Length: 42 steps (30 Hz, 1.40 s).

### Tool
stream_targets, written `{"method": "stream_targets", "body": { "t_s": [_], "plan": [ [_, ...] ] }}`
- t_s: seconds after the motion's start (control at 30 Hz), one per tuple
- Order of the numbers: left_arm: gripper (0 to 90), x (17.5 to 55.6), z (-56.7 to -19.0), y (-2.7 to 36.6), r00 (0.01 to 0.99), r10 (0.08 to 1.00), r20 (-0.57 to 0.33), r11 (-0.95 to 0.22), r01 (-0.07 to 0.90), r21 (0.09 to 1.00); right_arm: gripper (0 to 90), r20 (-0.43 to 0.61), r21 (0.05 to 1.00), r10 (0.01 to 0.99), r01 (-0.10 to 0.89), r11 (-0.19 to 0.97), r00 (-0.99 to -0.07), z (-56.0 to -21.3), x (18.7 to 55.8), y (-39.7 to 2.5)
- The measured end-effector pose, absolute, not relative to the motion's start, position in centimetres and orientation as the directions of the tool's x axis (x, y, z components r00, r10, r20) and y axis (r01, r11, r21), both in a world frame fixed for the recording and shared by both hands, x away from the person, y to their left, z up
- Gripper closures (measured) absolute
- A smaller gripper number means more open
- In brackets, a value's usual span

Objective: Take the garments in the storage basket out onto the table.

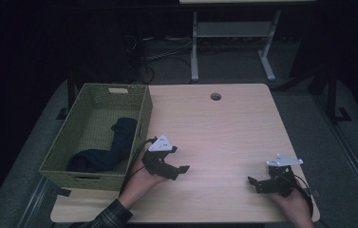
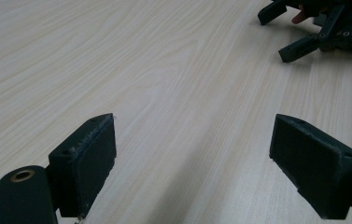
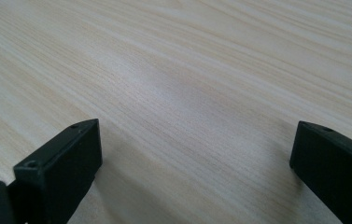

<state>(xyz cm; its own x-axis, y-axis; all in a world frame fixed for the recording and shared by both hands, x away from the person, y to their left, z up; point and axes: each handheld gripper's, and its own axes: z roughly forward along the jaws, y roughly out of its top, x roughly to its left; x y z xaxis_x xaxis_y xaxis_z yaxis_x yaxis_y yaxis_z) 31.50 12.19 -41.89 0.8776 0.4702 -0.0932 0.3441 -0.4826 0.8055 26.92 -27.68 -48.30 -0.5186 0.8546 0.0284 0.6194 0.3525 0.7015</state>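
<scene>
Two hand-held grippers low over a pale wood-grain desk [image 1: 224,128], each gripped from behind by a hand entering from the bottom edge of the high view. Left hand-held gripper [image 1: 179,172] in the lower centre-left of that frame, just right of the basket's near corner, white three-cornered plate on top, black jaws aimed rightward across the desk and spread wide apart on nothing. Behind it a hand [image 1: 141,183] and a plaid sleeve [image 1: 108,217] angled up from the lower left. Right hand-held gripper [image 1: 258,184] in the lower right, grey plate on top, jaws aimed leftward toward the other, likewise spread apart and holding nothing; hand [image 1: 293,202] behind it at the bottom right corner of the desk. Well apart from each other, bare wood between.

Seen along the left hand-held gripper's own jaws: two black padded fingers [image 2: 87,161] at lower left and lower right, bare wood in the gap, and the right hand-held gripper in the upper right corner of the frame, jaws open. Seen along the right one's jaws: black fingers [image 3: 66,163] at both lower corners, wood grain between.

Woven olive-green rectangular basket [image 1: 141,116] on the left edge of the desk, overhanging it slightly. Inside, a dark navy sock-like cloth [image 1: 112,147], lying bent along the basket floor, nearest to the left hand-held gripper yet separated from it by the basket's right wall. Round cable hole [image 1: 215,96] near the far edge of the desk. Beyond, grey-white legs of another table [image 1: 194,47] and tangled cables [image 1: 157,52] on the dark floor at the top of the frame.
</scene>
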Motion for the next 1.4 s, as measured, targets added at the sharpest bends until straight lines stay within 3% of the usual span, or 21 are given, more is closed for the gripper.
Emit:
{"method": "stream_targets", "body": {
  "t_s": [1.0,1.4],
  "plan": [
    [14.1,32.2,-38.7,12.4,0.895,0.437,-0.089,-0.455,0.306,0.836,1.9,0.03,0.702,0.854,0.62,0.352,-0.519,-48.3,26.9,-27.7],
    [14.1,33.0,-38.0,12.1,0.922,0.377,-0.086,-0.5,0.281,0.819,1.9,0.03,0.703,0.856,0.619,0.349,-0.517,-48.3,26.8,-27.7]
  ]
}}
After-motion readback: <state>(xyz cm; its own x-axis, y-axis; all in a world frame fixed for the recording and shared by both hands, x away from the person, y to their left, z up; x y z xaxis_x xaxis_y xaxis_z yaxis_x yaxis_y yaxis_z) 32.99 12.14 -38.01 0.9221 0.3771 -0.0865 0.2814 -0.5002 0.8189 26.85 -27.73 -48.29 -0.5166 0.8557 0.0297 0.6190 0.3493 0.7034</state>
